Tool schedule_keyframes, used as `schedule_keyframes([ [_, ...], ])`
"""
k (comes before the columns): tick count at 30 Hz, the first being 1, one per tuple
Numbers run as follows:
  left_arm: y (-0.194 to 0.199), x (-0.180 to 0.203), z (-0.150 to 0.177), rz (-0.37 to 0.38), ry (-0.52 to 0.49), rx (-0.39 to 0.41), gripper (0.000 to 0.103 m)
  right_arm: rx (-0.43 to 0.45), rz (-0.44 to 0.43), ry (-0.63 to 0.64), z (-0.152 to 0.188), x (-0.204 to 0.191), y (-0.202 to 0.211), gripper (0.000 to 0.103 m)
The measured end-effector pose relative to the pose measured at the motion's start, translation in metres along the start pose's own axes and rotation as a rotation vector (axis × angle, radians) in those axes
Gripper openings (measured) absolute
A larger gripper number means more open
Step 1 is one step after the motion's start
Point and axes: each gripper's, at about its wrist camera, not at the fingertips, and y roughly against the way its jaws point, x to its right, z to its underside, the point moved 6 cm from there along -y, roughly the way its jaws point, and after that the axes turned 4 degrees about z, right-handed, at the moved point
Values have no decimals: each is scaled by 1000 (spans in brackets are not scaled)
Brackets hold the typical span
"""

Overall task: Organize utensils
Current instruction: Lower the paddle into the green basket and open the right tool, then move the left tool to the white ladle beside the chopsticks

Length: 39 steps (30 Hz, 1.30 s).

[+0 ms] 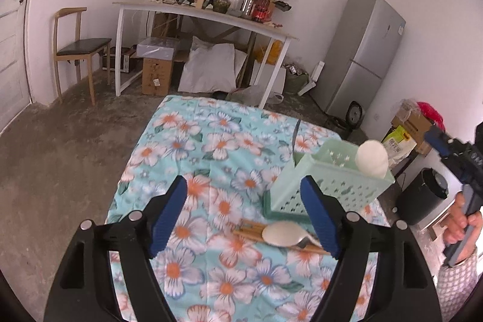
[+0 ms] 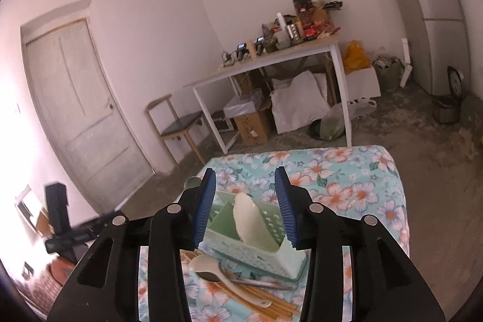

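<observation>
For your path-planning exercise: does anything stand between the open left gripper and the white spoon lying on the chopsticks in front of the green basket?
Nothing visible does. The left gripper is open over bare floral cloth, and the white spoon lies just inside its right finger.

Two wrist views, shared basket (image 1: 332, 180)

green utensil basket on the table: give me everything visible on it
The green basket is pale mint, plastic-looking, rectangular, with perforated walls and inner dividers. It sits in a darker green drip tray on the floral tablecloth. A white spoon stands in one compartment, bowl end up, leaning on the rim. A dark, thin utensil rises behind it in the left wrist view. Loose chopsticks and spoons lie in front of it. Neither gripper touches it.
</observation>
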Motion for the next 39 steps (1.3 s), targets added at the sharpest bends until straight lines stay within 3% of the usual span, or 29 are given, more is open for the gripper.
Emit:
schedule_keyframes([
  [7,1,6,23,20,-20,-43,82,-29,74,17,41,-10,28,56],
  [14,-8,5,60,40,16,-139,93,-232,253,123,138,-27,5,74],
  [18,-10,3,78,59,69,-186,97,-301,320,123,177,-31,-7,88],
  [22,-6,1,83,64,89,-181,97,-350,395,163,208,-36,-13,95],
  [27,4,-2,83,92,104,-165,97,-366,545,227,224,-33,-15,95],
  [32,10,-2,83,111,94,-126,97,-323,584,298,215,-35,-10,95],
  [37,5,2,82,145,81,-101,97,-209,525,318,198,-48,0,95],
  [39,-3,5,80,125,43,-93,97,-187,507,323,195,-51,-1,95],
])
